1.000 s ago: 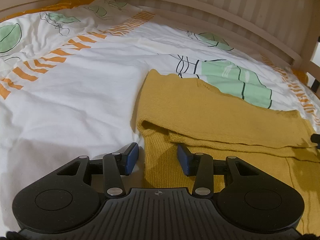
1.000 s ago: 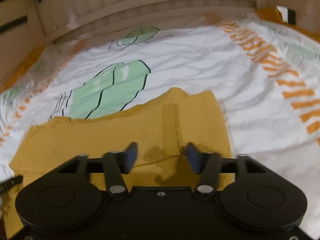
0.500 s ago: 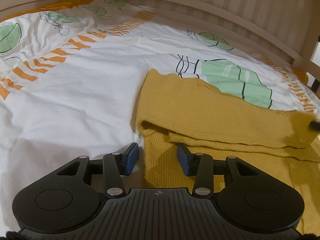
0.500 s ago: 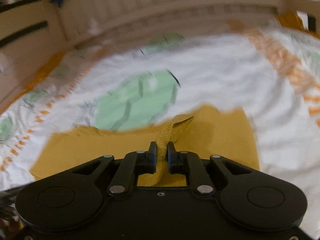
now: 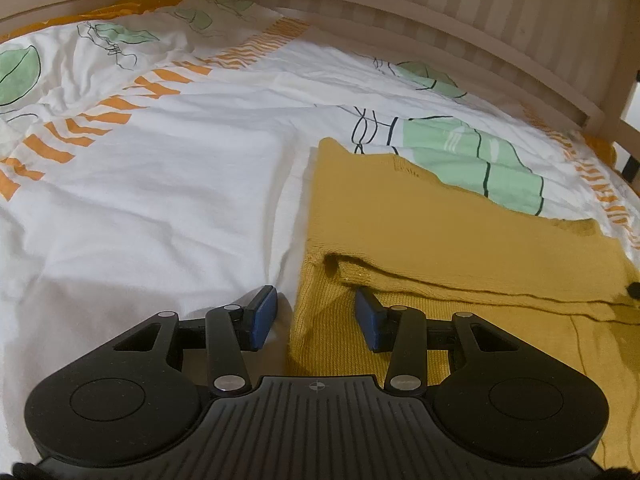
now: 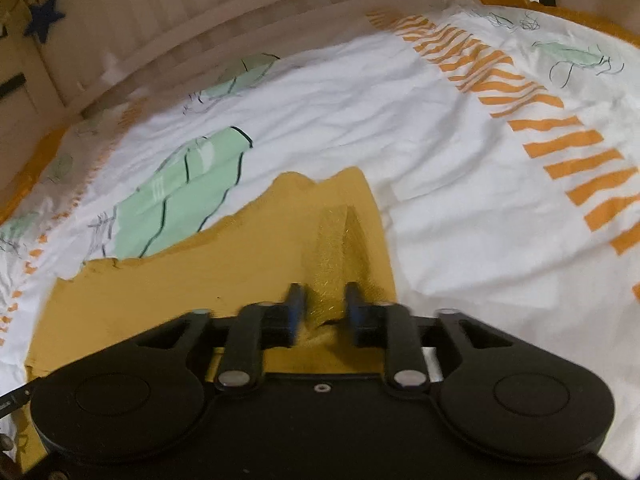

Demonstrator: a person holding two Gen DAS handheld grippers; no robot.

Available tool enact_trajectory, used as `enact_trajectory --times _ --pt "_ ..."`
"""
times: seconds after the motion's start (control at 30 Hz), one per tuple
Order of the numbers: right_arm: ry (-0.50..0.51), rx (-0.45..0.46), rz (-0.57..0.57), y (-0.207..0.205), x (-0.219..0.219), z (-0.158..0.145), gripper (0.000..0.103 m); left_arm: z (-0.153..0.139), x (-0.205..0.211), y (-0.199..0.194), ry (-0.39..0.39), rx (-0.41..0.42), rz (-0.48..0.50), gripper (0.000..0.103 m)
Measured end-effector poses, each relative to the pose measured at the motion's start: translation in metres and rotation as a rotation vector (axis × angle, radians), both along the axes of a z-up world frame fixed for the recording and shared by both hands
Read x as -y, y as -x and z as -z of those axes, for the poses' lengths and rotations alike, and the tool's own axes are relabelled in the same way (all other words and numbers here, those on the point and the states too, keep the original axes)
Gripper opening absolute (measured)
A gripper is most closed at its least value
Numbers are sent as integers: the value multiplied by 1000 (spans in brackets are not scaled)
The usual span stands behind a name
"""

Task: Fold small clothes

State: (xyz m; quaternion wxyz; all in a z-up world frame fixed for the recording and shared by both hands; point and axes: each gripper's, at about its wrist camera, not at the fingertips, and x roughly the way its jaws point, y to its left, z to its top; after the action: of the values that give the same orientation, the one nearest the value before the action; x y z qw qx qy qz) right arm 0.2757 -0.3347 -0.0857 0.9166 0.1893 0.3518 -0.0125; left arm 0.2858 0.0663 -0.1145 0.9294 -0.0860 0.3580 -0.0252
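A mustard knit garment lies on the bed, folded over on itself along a long hem. My left gripper stands open and still, its blue pads on either side of the garment's left edge without pressing it. In the right wrist view the same garment shows a glittery gold band raised into a ridge. My right gripper is low over that end, its jaws opening. The band runs between the pads and they do not press on it. This view is slightly blurred.
The white bedsheet carries orange stripes and green leaf prints. A slatted wooden rail curves round the far side. A blue star hangs on the rail at the upper left of the right wrist view.
My right gripper shut on the glittery band, pulled it up, and now its jaws have parted again. The garment's right end has shifted. The left gripper has not moved.
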Motion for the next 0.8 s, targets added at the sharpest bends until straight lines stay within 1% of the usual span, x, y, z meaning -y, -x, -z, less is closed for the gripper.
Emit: enact_trajectory --times 0.03,0.07,0.2,0.37,0.5,0.8 --pt "5 3 -2 2 0 -3 64 -1 -1 -1 1 -7 5 42" --pt "9 10 -5 4 0 -8 74 -2 -1 -3 2 -17 13 42" --pt "11 41 -12 16 -3 -27 78 -10 -5 -5 -5 -77 57 42" --pt "-8 64 -60 45 -8 -48 85 -17 -13 10 -5 -150 96 42" --pt "-35 70 -91 78 -12 -60 87 -23 -21 31 0 -198 119 42" --pt "-98 64 -116 152 -19 -77 90 -32 -41 87 36 -283 157 42"
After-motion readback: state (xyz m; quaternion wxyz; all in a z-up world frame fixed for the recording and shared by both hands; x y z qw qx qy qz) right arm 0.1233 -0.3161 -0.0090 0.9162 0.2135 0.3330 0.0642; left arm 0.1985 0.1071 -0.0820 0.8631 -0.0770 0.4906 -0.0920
